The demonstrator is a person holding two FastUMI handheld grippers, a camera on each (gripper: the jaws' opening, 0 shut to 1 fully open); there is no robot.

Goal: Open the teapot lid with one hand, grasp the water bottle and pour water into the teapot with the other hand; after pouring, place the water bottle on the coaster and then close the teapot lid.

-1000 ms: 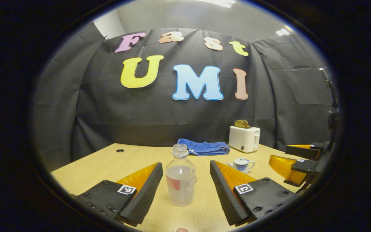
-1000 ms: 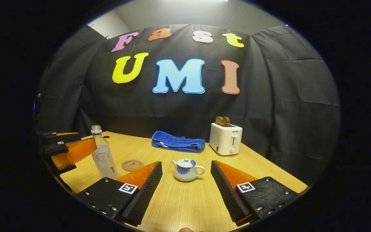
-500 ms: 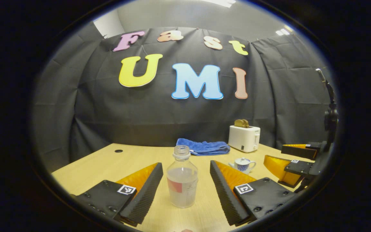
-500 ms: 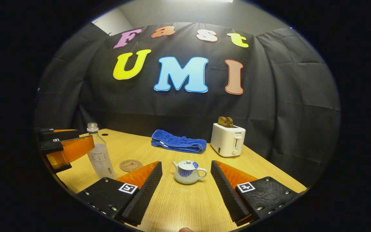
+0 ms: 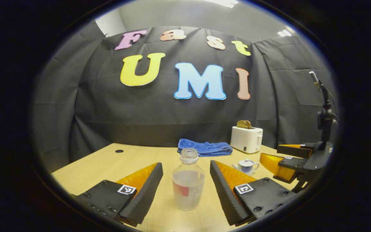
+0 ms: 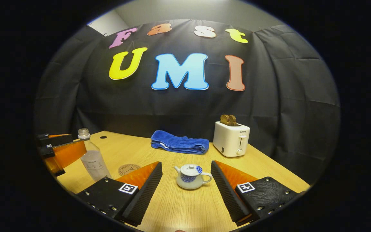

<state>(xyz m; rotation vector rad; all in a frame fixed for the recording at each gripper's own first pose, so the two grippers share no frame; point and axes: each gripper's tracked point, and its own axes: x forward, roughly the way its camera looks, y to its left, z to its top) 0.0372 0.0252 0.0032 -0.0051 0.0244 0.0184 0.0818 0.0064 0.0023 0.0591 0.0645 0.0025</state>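
**Both claws lined up, nothing gripped yet**

The left claw [image 5: 186, 187] stood wide, its fingers apart on either side of the water bottle [image 5: 188, 185] and touching neither side of it. The bottle stood upright and uncapped on the tabletop [image 5: 108, 162], partly filled, toward the near edge. The right claw [image 6: 186, 187] was equally wide, with the teapot [image 6: 190, 176] sitting between and a little beyond its fingers, lid [image 6: 191, 168] on. The coaster [image 6: 128, 169] lay flat between bottle and teapot, nearer the bottle.

Judged from this, the step in hand was the approach to both grasps. The left claw would do well to close on the bottle's straight body below the shoulder, squarely, since an open neck spills if the bottle tips. The right claw needed to rise and come down over the small lid knob, a fiddly target; pinching from above should avoid nudging the pot.

Toward the far edge lay a blue towel [image 6: 179, 144] and a toaster [image 6: 231, 138], clear of the work
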